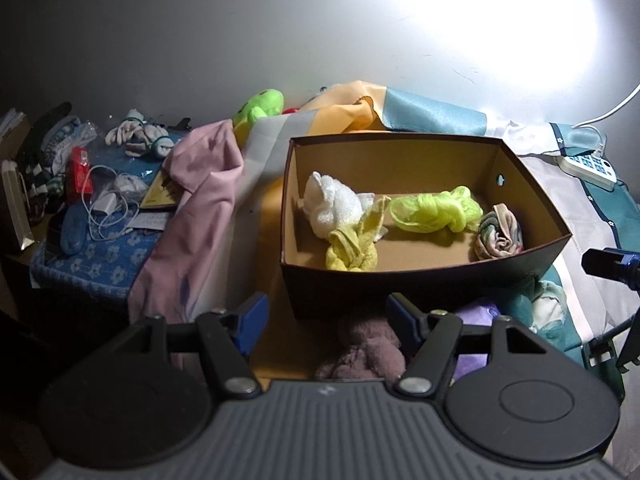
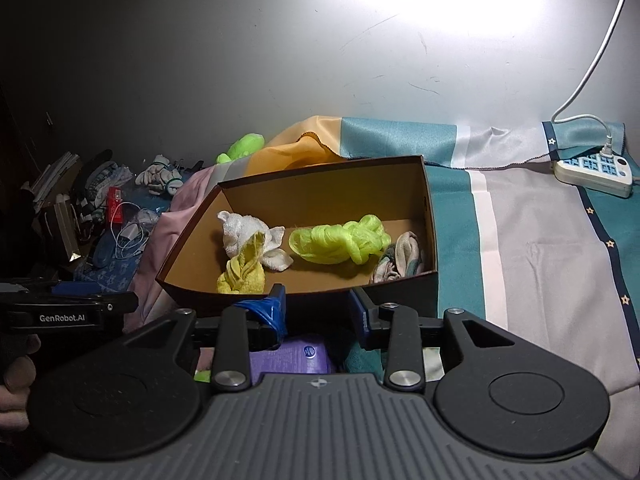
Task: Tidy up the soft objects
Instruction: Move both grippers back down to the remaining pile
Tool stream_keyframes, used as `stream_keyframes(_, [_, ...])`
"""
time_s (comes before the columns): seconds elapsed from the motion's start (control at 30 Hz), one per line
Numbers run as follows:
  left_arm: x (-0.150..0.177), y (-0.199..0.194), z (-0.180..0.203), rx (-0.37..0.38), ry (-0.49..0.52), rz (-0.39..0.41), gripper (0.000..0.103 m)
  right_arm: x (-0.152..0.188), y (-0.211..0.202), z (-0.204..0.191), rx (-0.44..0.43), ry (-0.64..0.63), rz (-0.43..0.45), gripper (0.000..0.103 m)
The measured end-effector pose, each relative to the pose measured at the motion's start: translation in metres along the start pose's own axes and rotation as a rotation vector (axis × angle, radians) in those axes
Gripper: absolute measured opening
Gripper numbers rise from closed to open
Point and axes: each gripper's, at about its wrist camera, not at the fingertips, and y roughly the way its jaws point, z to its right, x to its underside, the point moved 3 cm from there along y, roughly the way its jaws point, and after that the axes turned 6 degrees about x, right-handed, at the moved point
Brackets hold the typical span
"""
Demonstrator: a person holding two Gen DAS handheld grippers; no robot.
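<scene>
A dark cardboard box (image 1: 400, 284) (image 2: 304, 300) with a brown inside stands on the bed. In it lie a white towel bundle (image 1: 332, 204) (image 2: 244, 228), a yellow cloth (image 1: 352, 248) (image 2: 244, 272), a neon green mesh bundle (image 1: 436, 212) (image 2: 340, 242) and a rolled striped sock (image 1: 498, 238) (image 2: 400, 262). My left gripper (image 1: 326, 316) is open just in front of the box, above a mauve fuzzy cloth (image 1: 368, 352). My right gripper (image 2: 318, 308) is open with nothing between its fingers, at the box's front wall and over a purple packet (image 2: 292, 356).
A pink garment (image 1: 200, 208) and a green plush toy (image 1: 260, 108) lie left of the box. Rolled socks (image 1: 140, 136), white cables (image 1: 108, 208) and a red packet (image 1: 80, 172) clutter the far left. A power strip (image 2: 592, 172) sits at the back right on the striped sheet (image 2: 540, 240).
</scene>
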Motion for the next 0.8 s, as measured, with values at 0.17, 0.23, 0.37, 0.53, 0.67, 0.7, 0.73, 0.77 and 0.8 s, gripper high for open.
stream_keyframes(0.17, [0.024,-0.003,0.006,0.081,0.002,-0.018,0.07,0.021,-0.006,0.004,-0.026,-0.006,-0.03,0.019])
stream_keyframes(0.23, [0.034,-0.004,0.009,0.11,0.012,-0.026,0.071,0.031,-0.008,0.005,-0.033,-0.007,-0.043,0.019])
stream_keyframes(0.37, [0.056,-0.004,0.012,0.138,0.037,-0.038,0.072,0.05,-0.009,0.006,-0.047,-0.003,-0.079,0.02])
stream_keyframes(0.53, [0.085,-0.008,0.015,0.2,0.034,-0.057,0.072,0.072,-0.011,0.01,-0.027,0.002,-0.115,0.02])
stream_keyframes(0.67, [0.105,-0.008,0.025,0.22,0.062,-0.075,0.073,0.086,-0.011,0.015,-0.002,0.007,-0.136,0.02])
stream_keyframes(0.7, [0.109,-0.006,0.028,0.225,0.071,-0.085,0.073,0.089,-0.01,0.017,0.009,0.008,-0.141,0.02])
stream_keyframes(0.73, [0.113,-0.003,0.031,0.225,0.081,-0.095,0.073,0.092,-0.009,0.018,0.021,0.01,-0.145,0.02])
stream_keyframes(0.77, [0.116,0.0,0.034,0.218,0.092,-0.103,0.073,0.095,-0.007,0.02,0.036,0.016,-0.15,0.02])
stream_keyframes(0.8, [0.117,0.003,0.035,0.209,0.102,-0.107,0.073,0.097,-0.005,0.021,0.046,0.022,-0.154,0.02])
